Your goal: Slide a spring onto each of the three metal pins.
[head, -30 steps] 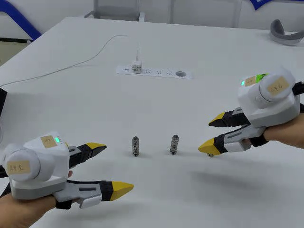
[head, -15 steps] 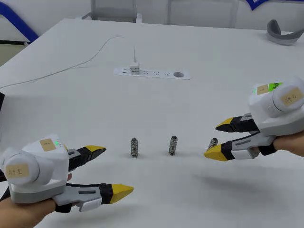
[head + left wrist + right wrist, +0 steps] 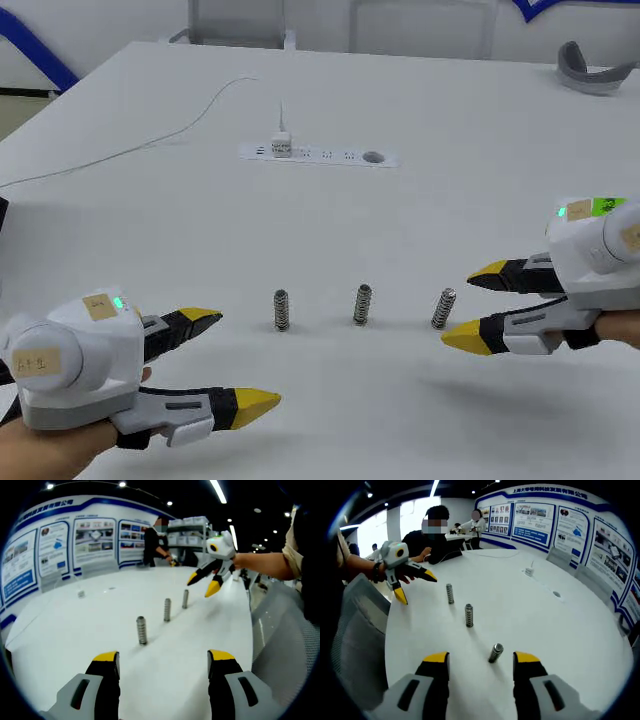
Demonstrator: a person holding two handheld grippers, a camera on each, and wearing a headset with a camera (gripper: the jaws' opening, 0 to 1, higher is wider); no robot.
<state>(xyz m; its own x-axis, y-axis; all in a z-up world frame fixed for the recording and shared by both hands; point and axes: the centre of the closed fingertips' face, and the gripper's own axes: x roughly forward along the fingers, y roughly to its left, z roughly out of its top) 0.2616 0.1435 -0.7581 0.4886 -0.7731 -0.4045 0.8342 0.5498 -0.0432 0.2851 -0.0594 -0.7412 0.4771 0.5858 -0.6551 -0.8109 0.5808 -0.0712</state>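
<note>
3 short grey coil springs stand on end in a row on the white table (image 3: 130,250), evenly spaced and not touching each other. In the head view the left spring (image 3: 281,310) and the middle spring (image 3: 362,304) stand upright, while the right spring (image 3: 443,308) leans slightly to the right.

The right tongs (image 3: 472,305) are held low over the table just beside the right spring. Their 2 yellow tips are spread wide, grip nothing, and do not touch the spring. In the right gripper view that spring (image 3: 495,652) sits just ahead of the gap between the right tongs' (image 3: 481,657) tips.

The left tongs (image 3: 235,360) are also spread and empty. They sit nearer the person, off to the left of the row, with the left spring ahead of their tips and apart from them. In the left gripper view the row runs away from the left tongs (image 3: 163,656), starting with the nearest spring (image 3: 142,630).

Farther back on the table lies a white power strip (image 3: 320,155), with a cable (image 3: 150,140) trailing off to the left.
</note>
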